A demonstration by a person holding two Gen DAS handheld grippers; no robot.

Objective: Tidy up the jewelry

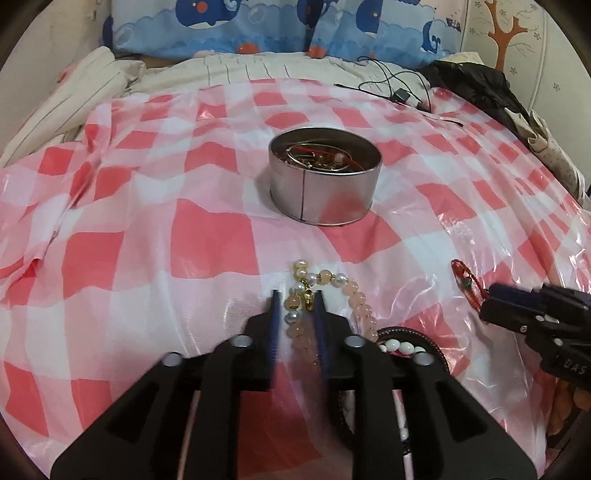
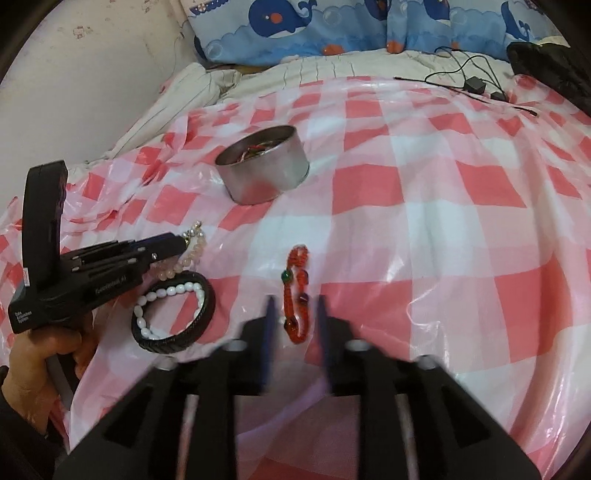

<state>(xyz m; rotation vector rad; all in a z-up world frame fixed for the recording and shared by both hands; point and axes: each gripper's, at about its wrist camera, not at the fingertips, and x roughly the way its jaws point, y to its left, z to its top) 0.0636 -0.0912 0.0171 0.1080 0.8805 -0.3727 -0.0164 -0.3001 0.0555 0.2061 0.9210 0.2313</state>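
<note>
A round metal tin point(image 1: 325, 173) holding several jewelry pieces stands on the red-and-white checked plastic sheet point(image 1: 147, 240); it also shows in the right wrist view point(image 2: 264, 166). My left gripper point(image 1: 298, 299) is open, its jaws on either side of a pink and pearl bead bracelet point(image 1: 351, 291) lying on the sheet. My right gripper point(image 2: 293, 304) is open around the near end of a red bead bracelet point(image 2: 297, 288) with a green bead. A black band point(image 2: 207, 314) circles a white bead bracelet point(image 2: 173, 291) between the two grippers.
The sheet covers a bed. Whale-print pillows point(image 1: 277, 26) lie at the back, black cables and a charger point(image 2: 474, 85) and dark clothing point(image 1: 476, 85) at the back right, a striped blanket point(image 1: 66, 96) at the left. A hand point(image 2: 40, 347) holds the left gripper.
</note>
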